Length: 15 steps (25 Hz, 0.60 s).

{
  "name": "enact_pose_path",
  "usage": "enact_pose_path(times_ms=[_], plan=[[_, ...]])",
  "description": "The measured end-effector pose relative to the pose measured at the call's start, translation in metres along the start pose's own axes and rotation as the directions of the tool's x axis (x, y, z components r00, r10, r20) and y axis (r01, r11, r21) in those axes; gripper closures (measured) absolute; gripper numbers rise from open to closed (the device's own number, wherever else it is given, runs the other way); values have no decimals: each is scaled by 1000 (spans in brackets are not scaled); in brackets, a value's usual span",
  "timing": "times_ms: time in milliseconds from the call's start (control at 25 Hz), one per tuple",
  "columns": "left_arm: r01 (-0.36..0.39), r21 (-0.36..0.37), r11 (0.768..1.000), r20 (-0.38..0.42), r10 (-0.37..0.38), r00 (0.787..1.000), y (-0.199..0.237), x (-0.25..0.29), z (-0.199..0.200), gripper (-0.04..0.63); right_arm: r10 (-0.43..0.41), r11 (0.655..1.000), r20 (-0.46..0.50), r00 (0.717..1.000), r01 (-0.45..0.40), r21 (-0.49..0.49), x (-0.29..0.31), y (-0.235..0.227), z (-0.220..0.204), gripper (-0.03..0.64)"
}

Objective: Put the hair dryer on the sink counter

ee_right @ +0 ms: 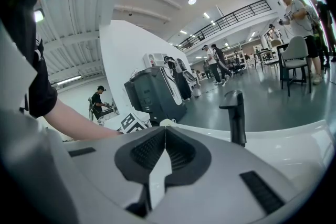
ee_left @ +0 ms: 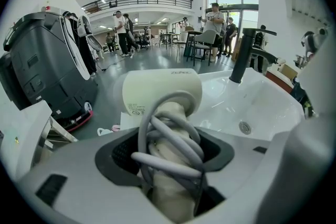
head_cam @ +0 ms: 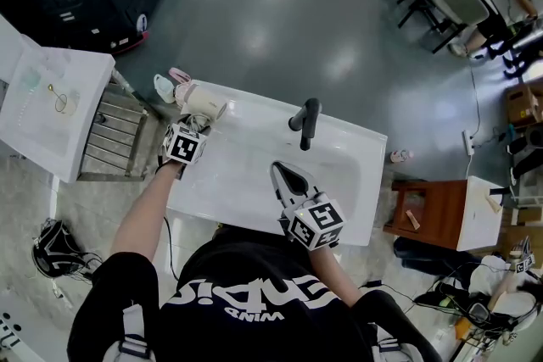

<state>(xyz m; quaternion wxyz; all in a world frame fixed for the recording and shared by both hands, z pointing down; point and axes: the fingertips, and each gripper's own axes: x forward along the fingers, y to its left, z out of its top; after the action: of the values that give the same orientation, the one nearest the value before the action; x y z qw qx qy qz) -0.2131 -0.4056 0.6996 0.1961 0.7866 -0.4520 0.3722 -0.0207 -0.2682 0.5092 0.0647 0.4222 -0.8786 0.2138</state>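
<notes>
Cord-wrapped hair dryer (ee_left: 163,93) sat between the opening jaws of the left gripper (head_cam: 197,127) at the desk (head_cam: 246,110) corner; right gripper (ee_right: 165,136) was closed, empty. Its cord (ee_left: 173,139) could've snagged the jaws and dragged it off the edge.

L gripper (ee_left: 170,149): jaws opening, hair dryer (ee_left: 163,93) handle between them, cord (ee_left: 173,136) wound round the handle. Dryer body just ahead of the jaw tips, at far-left corner of sink counter (head_cam: 229,174). Ahead-right of L jaws: basin w/ drain (ee_left: 244,127), faucet (ee_left: 242,63) behind it. Ahead-left, on floor beyond counter: floor machine (ee_left: 47,60). R gripper (ee_right: 164,131): jaws together, nothing between, over counter's near edge. Faucet ahead-right of them, L gripper ahead-left.
</notes>
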Motion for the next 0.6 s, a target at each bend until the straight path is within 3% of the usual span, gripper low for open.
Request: enact_pose_path(times_ms=[200, 440, 600], plan=[[8, -35, 999, -16, -9, 1000, 1, -2, -4, 311, -2, 1000, 3, 1000, 2, 4, 2, 0, 0, 598], [44, -16, 999, -30, -44, 999, -7, 0, -5, 253, 0, 1000, 2, 1000, 0, 5, 2, 1, -1, 598], [27, -18, 999, -20, -27, 999, -5, -4, -3, 243, 3, 1000, 3, 1000, -3, 3, 1, 2, -1, 598]])
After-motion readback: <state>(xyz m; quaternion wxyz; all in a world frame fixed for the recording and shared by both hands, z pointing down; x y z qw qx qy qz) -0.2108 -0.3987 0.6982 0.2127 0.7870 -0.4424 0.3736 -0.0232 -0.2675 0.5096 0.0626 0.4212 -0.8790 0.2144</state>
